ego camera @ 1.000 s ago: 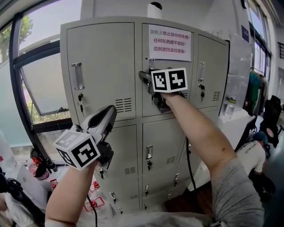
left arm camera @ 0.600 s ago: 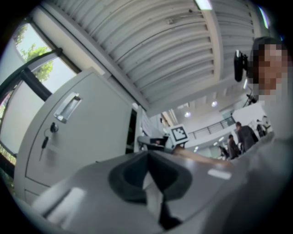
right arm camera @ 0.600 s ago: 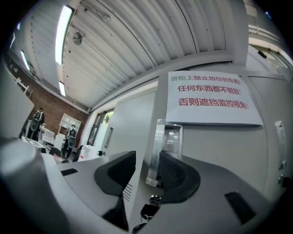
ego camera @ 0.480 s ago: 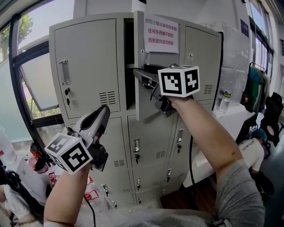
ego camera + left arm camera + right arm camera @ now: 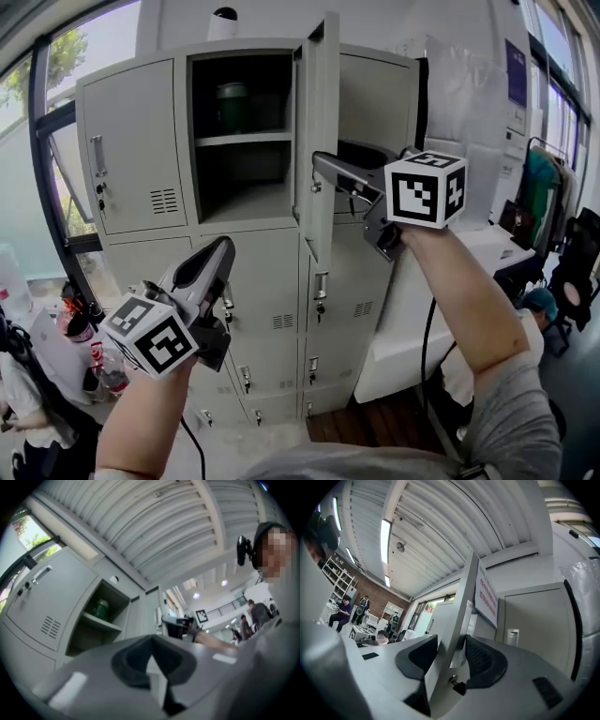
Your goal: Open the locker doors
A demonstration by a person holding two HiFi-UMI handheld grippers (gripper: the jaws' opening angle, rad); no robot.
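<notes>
The grey locker [image 5: 131,141] has its top middle door [image 5: 319,112] swung wide open to the right. The compartment [image 5: 244,178] behind it shows a shelf with a green container [image 5: 232,103] [image 5: 99,607]. My right gripper [image 5: 323,173] [image 5: 446,656] has the door's free edge [image 5: 457,620] between its pads, near the lock, and both pads lie against it. Its jaws have just been opening a little with the door still between them. My left gripper [image 5: 223,253] [image 5: 150,641] is shut on nothing, lower left, in front of the closed lower doors and apart from them.
Closed doors with keys [image 5: 321,305] fill the lower rows, and the top left door [image 5: 122,150] is closed. A white table [image 5: 487,244] stands right of the locker, with a clothes rack [image 5: 539,178] and a seated person [image 5: 539,305] beyond. A window [image 5: 56,56] and bottles [image 5: 75,323] are on the left.
The top middle door went from closed to wide open, swinging right with my right gripper on its edge. My left gripper stayed shut and low, shifting only a little in the view.
</notes>
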